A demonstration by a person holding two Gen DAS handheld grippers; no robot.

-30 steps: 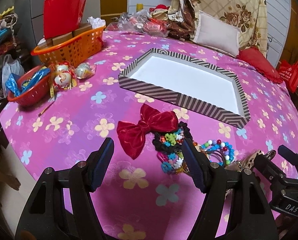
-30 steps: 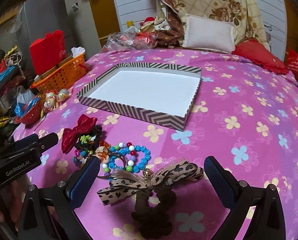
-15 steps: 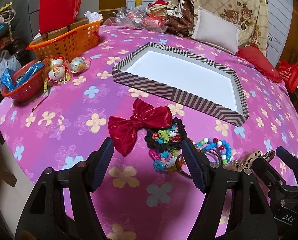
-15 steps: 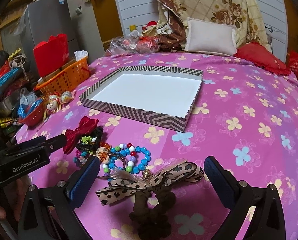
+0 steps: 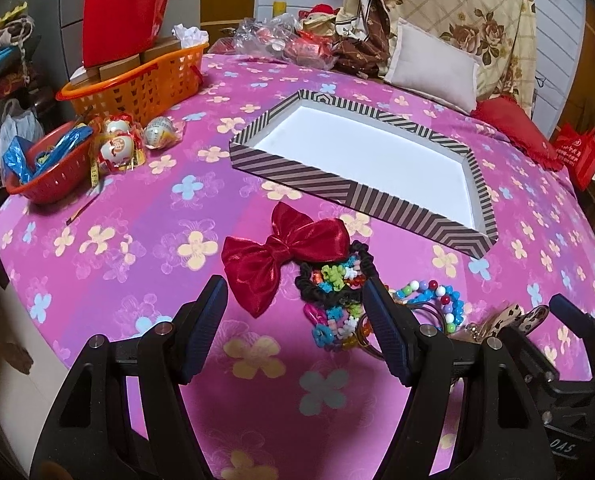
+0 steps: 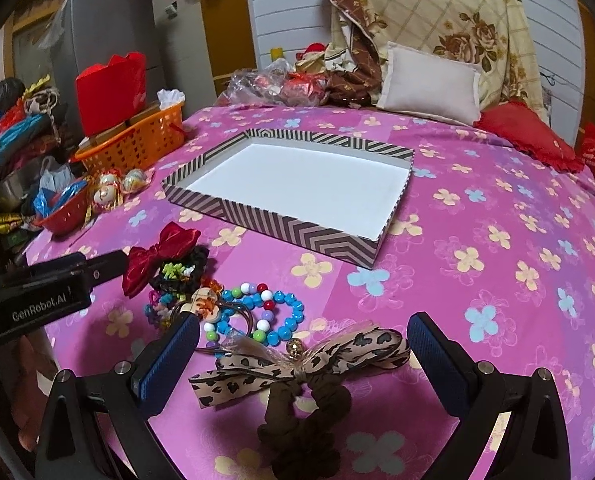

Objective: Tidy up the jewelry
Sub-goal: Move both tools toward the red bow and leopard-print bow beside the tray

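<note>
Both grippers, jaws spread wide and empty, have edged closer to the jewelry: left gripper [image 5: 293, 320] nears the red bow [image 5: 281, 256], right gripper [image 6: 303, 348] straddles the leopard bow scrunchie [image 6: 297, 364], striped tray [image 6: 281, 224] ahead still bare.

We are seeing warm, fairly dim indoor light falling from above, with soft shadows pooling under the left gripper [image 5: 293, 312] on the pink tablecloth [image 5: 137, 240]. The white tray floor [image 6: 297, 184] is glaring brightest. Fisheye bending is curving the table's edges, and black vignetting is darkening the corners. Focus is staying sharp.
</note>
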